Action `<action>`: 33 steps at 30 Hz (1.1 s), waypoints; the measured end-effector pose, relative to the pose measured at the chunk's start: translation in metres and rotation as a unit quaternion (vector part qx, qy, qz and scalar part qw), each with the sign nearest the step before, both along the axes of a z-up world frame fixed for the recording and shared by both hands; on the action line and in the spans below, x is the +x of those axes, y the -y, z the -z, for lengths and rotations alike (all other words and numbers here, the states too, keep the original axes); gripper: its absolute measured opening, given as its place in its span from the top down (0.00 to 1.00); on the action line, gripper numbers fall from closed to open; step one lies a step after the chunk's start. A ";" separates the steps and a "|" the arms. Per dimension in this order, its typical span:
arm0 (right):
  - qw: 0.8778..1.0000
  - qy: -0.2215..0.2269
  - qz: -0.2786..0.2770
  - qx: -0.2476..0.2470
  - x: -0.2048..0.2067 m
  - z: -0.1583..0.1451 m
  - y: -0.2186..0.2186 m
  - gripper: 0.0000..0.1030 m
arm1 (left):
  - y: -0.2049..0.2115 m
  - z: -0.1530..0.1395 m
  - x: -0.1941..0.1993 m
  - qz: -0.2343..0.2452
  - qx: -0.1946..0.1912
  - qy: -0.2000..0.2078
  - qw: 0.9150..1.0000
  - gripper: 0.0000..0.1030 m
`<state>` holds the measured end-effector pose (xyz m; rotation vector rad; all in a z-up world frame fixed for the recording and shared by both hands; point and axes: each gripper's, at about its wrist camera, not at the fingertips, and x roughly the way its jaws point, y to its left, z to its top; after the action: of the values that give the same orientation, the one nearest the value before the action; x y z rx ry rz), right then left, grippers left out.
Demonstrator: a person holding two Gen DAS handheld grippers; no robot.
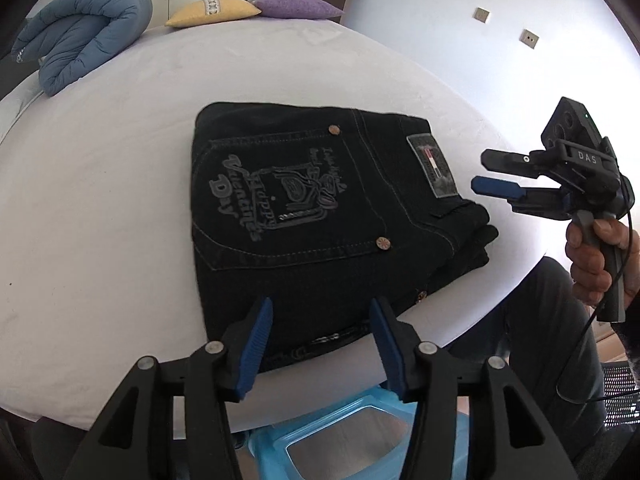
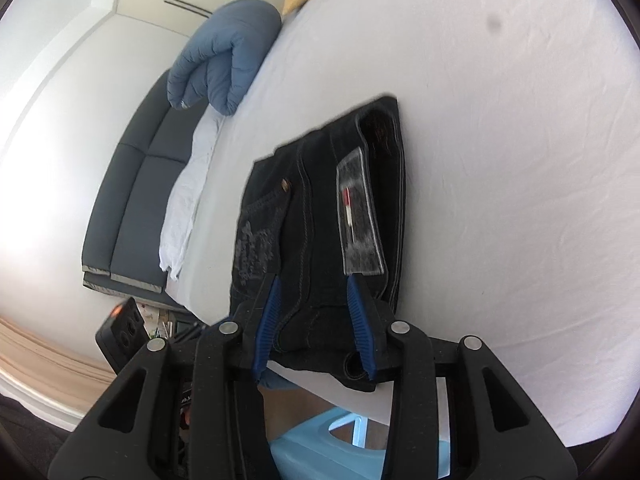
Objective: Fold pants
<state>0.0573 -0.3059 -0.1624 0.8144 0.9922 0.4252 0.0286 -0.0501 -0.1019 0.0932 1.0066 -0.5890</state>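
Note:
Black jeans (image 1: 320,216) lie folded into a compact stack on the white bed (image 1: 100,184), back pocket with grey lettering up, grey waistband patch (image 1: 432,166) at the right. My left gripper (image 1: 320,312) is open and empty, hovering over the stack's near edge. My right gripper (image 1: 480,172) is open and empty, held just off the stack's right end, apart from it. In the right wrist view the jeans (image 2: 320,232) lie ahead, and the right gripper (image 2: 312,284) hovers open over their near end.
A rolled blue quilt (image 1: 84,32) lies at the bed's far left, with a yellow pillow (image 1: 214,10) and a purple pillow (image 1: 296,6) behind. A light blue plastic stool (image 1: 340,436) stands below the bed edge. A dark sofa (image 2: 136,184) flanks the bed.

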 end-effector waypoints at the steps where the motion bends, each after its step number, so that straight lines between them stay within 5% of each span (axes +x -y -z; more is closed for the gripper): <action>1: 1.000 0.005 0.009 0.000 0.002 -0.002 0.005 0.41 | -0.006 -0.004 0.004 -0.011 -0.004 0.006 1.000 0.23; 3: 1.000 0.000 0.020 0.007 0.010 -0.001 0.013 0.39 | -0.026 -0.013 0.025 -0.046 -0.024 0.013 0.999 0.14; 7: 0.999 -0.030 0.016 0.020 0.034 0.013 0.019 0.39 | -0.045 -0.012 0.075 -0.084 -0.088 -0.035 0.992 0.12; 11: 0.997 -0.078 0.015 -0.001 0.053 0.034 0.022 0.39 | -0.035 0.014 0.116 -0.080 -0.073 -0.080 0.991 0.12; 14: 0.997 -0.074 0.019 0.023 0.059 0.038 0.023 0.39 | -0.028 0.035 0.130 -0.056 -0.063 -0.130 0.988 0.12; 20: 0.997 -0.070 -0.011 0.014 0.076 0.043 0.005 0.40 | -0.005 0.046 0.130 -0.020 -0.062 -0.151 0.986 0.14; 22: 0.997 -0.073 -0.015 0.008 0.082 0.044 0.000 0.50 | -0.001 0.048 0.134 -0.015 -0.070 -0.162 0.984 0.34; 24: 0.996 -0.085 -0.017 -0.027 0.086 0.045 -0.007 0.70 | 0.003 0.049 0.135 -0.015 -0.071 -0.164 0.984 0.40; 31: 0.994 -0.050 -0.022 -0.096 0.081 0.023 -0.024 0.83 | 0.006 0.040 0.123 -0.037 -0.098 -0.156 0.982 0.72; 33: 0.993 -0.028 -0.029 -0.108 0.080 0.006 -0.029 0.84 | 0.002 0.035 0.125 -0.047 -0.110 -0.156 0.981 0.74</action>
<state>0.1370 -0.2770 -0.1683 0.6054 1.0951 0.3400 0.1536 -0.0517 -0.1371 -0.2488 1.2338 -0.6371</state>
